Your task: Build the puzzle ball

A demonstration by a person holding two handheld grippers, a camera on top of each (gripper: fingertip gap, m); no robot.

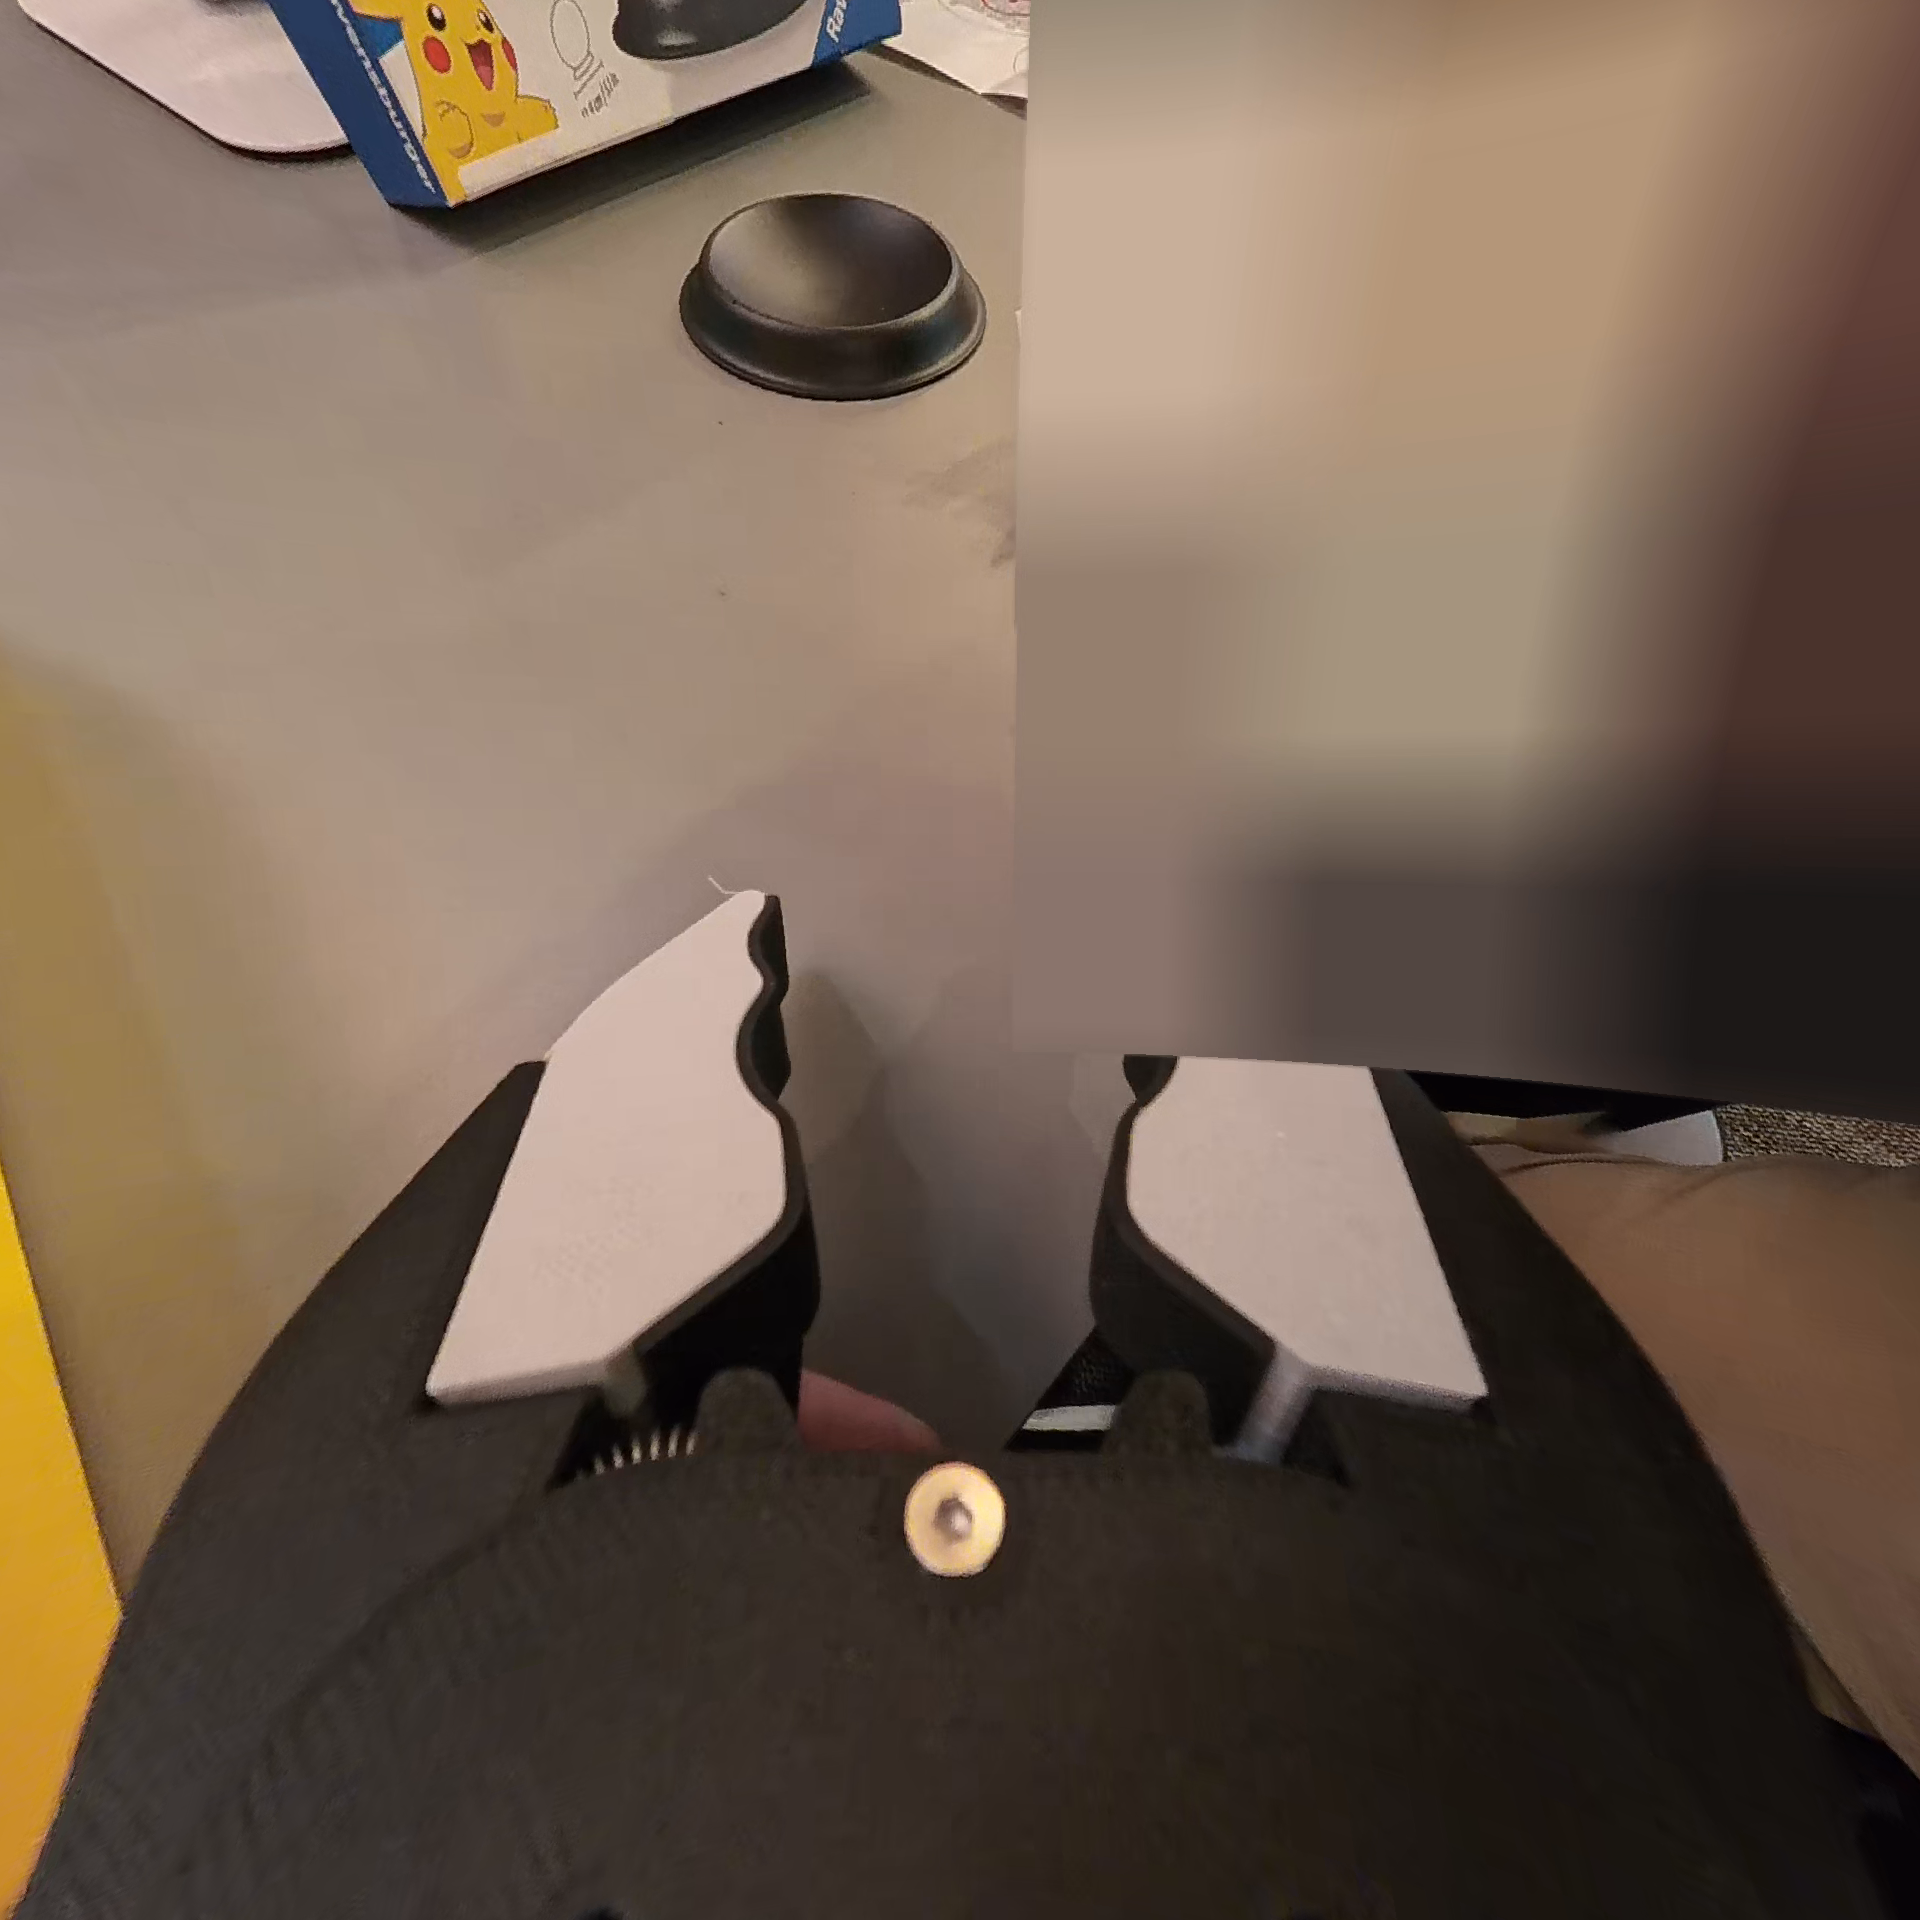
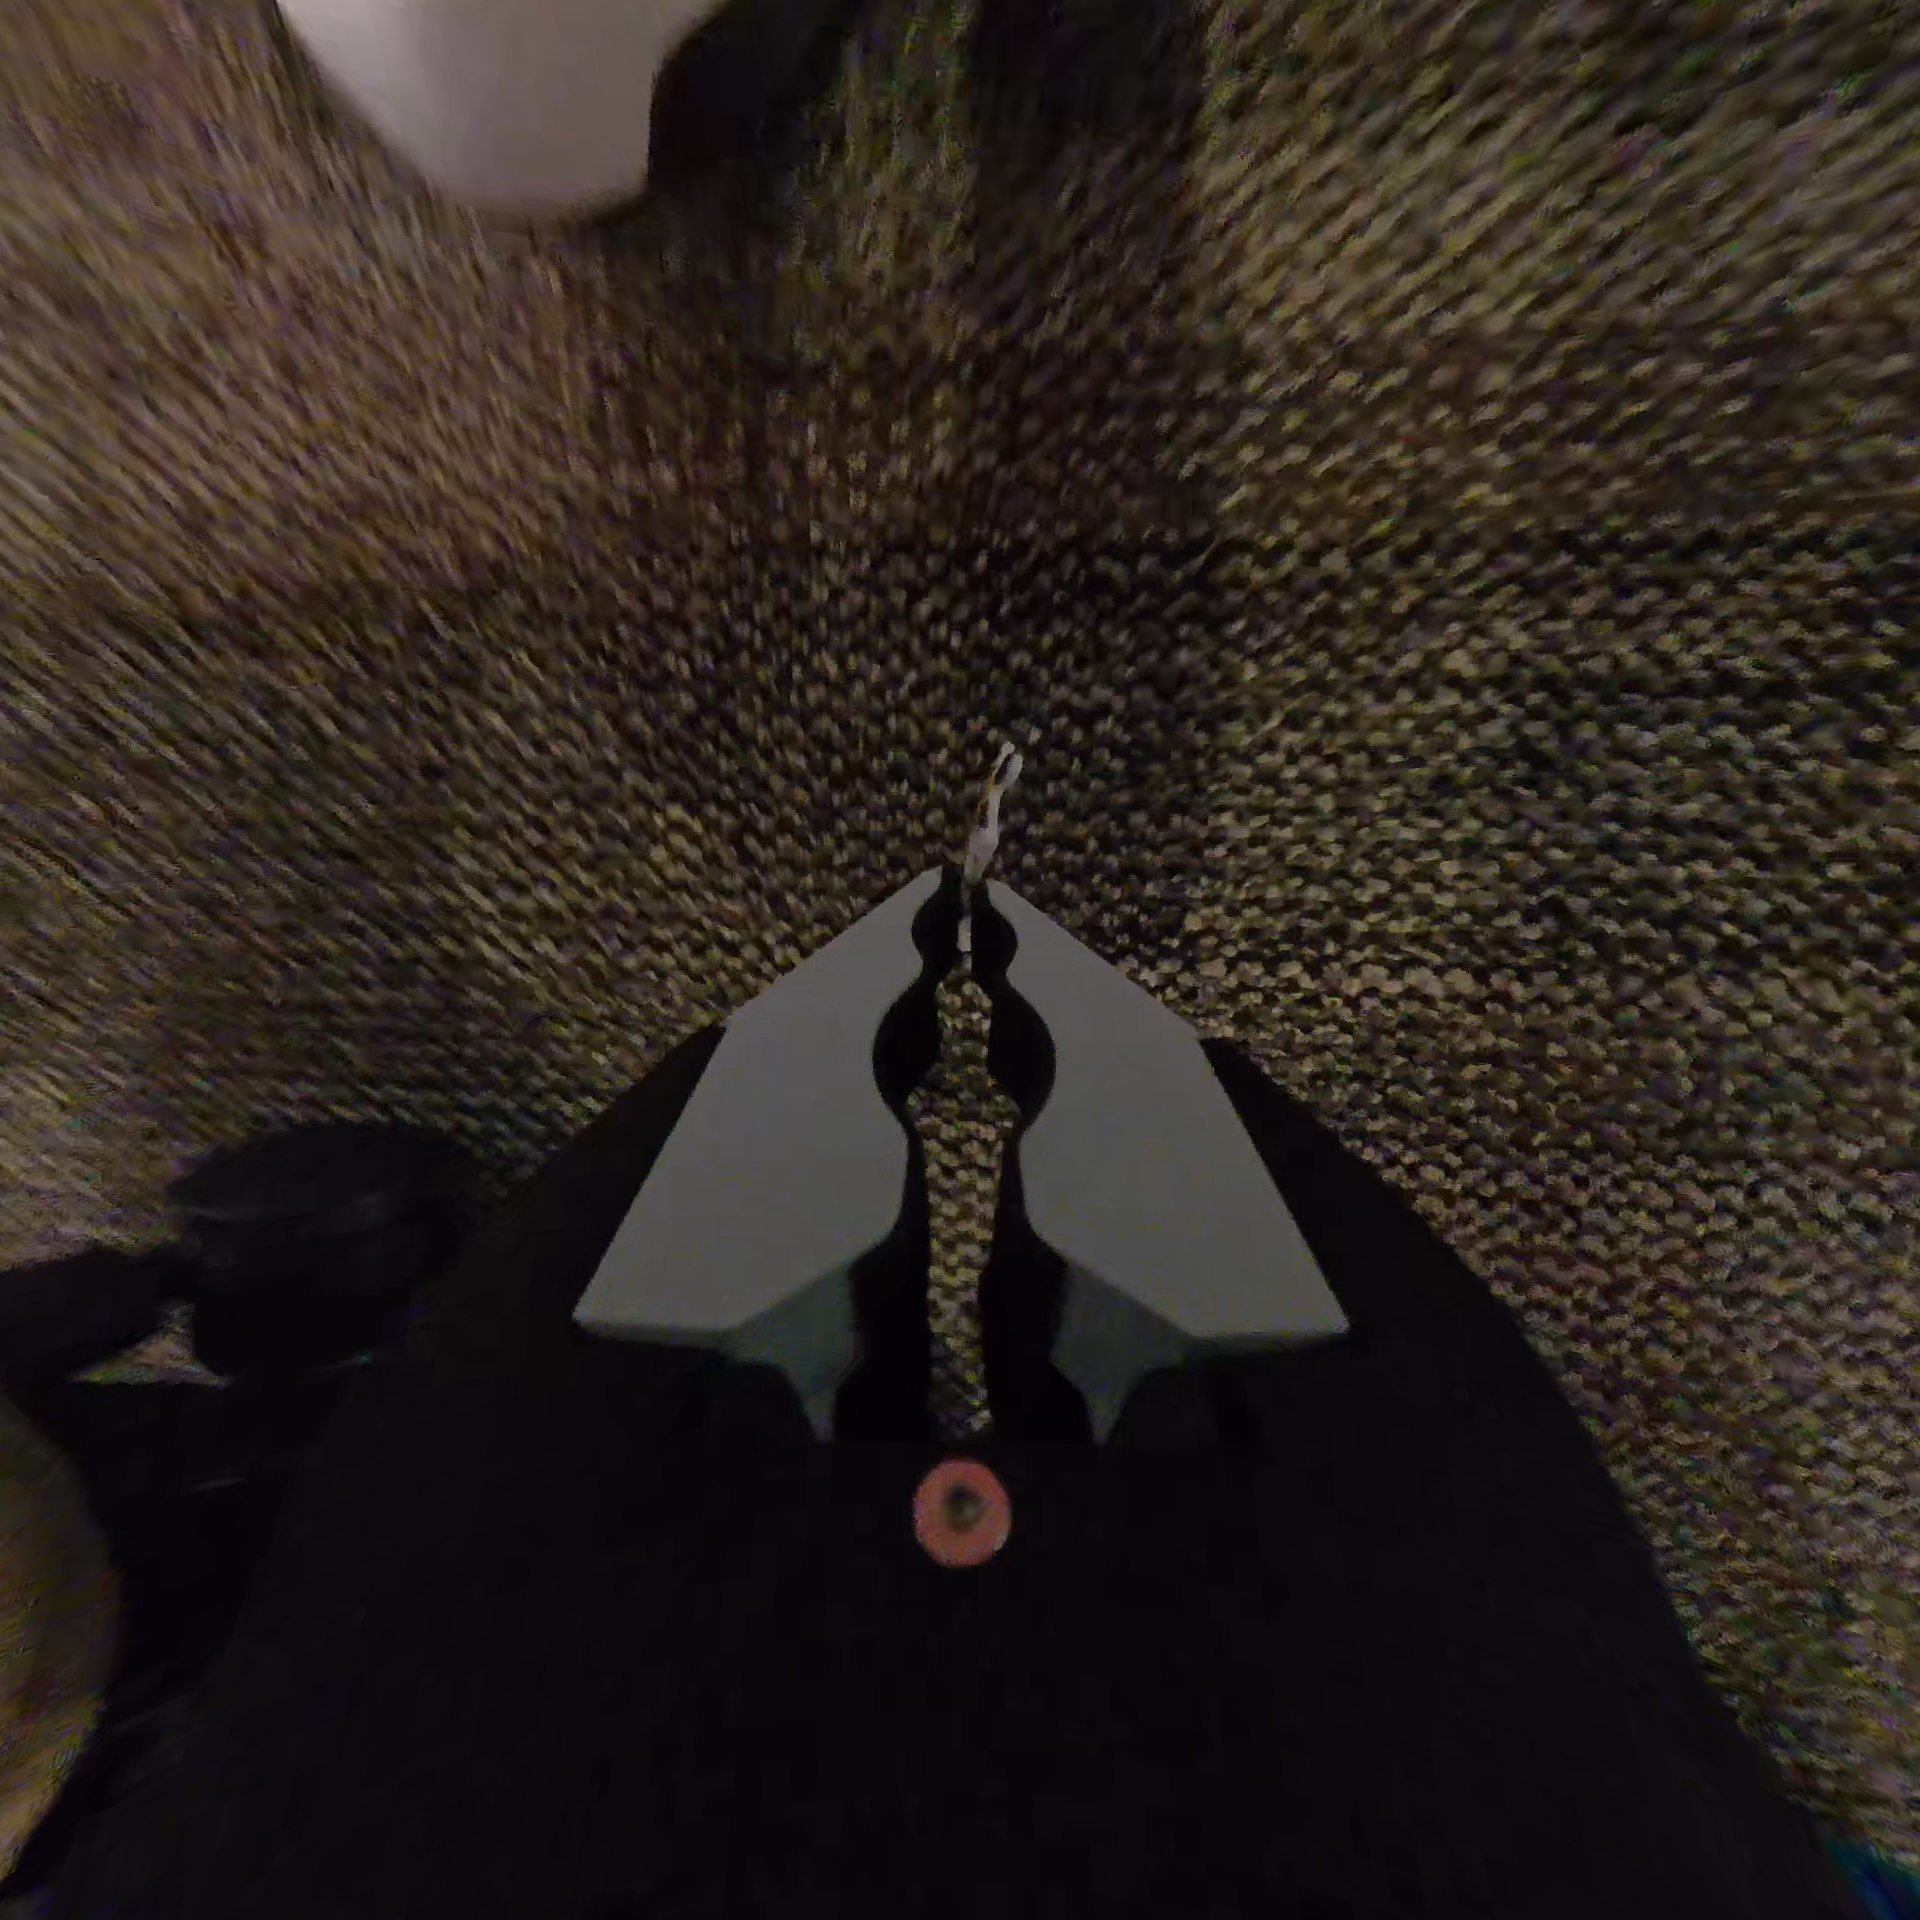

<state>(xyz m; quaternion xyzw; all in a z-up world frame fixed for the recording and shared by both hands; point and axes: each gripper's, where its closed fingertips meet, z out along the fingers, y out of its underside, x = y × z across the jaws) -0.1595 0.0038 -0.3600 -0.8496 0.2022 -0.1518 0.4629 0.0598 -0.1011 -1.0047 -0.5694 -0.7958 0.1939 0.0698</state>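
Note:
In the left wrist view my left gripper [image 1: 951, 997] is open and empty above a grey table [image 1: 416, 582]. Its right fingertip is hidden by a blurred patch. A black round dish-shaped stand [image 1: 831, 301] sits on the table ahead of it. A blue and white puzzle box [image 1: 540, 94] with a yellow cartoon figure lies at the far left. In the right wrist view my right gripper [image 2: 964, 883] is shut, tips together, over speckled brown-grey carpet [image 2: 1351, 623]. A thin pale piece [image 2: 992, 805], seen edge-on, sticks out from between the tips. I cannot tell what it is.
A pale flat mat [image 1: 208, 73] lies under the box at the table's far left. A yellow surface [image 1: 42, 1351] borders the table at the left. A person's trouser leg [image 1: 1714, 1351] is at the right. A white rounded object [image 2: 499, 94] and dark shapes [image 2: 260, 1247] sit on the carpet.

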